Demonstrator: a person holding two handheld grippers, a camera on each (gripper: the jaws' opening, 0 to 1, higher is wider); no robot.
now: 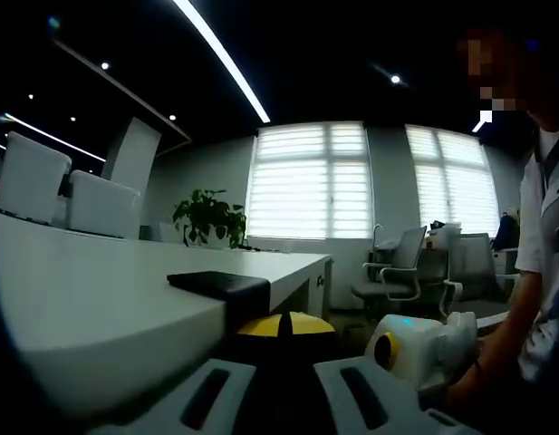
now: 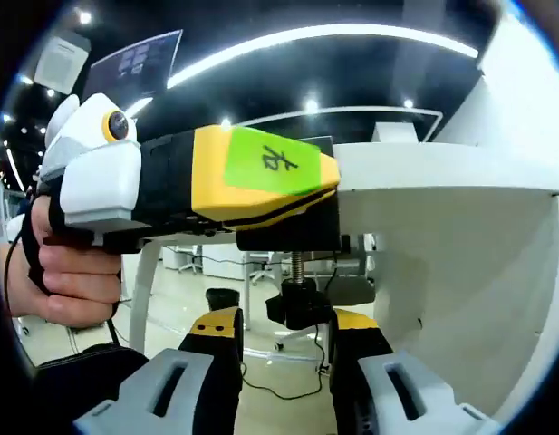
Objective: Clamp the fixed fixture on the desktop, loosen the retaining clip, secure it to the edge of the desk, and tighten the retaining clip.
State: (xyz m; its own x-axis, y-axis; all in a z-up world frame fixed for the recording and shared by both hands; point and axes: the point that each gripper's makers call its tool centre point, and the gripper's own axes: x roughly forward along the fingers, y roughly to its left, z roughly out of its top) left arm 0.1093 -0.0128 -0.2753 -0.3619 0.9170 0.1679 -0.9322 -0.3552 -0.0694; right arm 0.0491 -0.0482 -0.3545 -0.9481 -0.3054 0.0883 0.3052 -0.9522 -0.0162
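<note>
Right gripper view: the right gripper (image 2: 284,349) has its fingers (image 2: 216,353) set narrowly either side of the clamp's screw knob (image 2: 299,306) under the worktop edge (image 2: 442,177), open floor beyond. Above them, the left gripper (image 2: 261,186) grips the black fixture (image 2: 288,237) at that edge. In the left gripper view the fixture's plate (image 1: 220,284) lies just ahead of the left fingers (image 1: 365,399), with bare worktop (image 1: 98,308) stretching away.

From the right gripper view, my own jaws stood open just beside the clamp's screw knob (image 2: 300,304); the desk edge (image 2: 442,168) closed off everything above, and the white desk panel (image 2: 478,290) blocked the right. The left gripper (image 2: 329,186), in a hand (image 2: 66,272), filled the near left. Under the desk, the floor (image 2: 170,313) lay open toward the far chairs.
</note>
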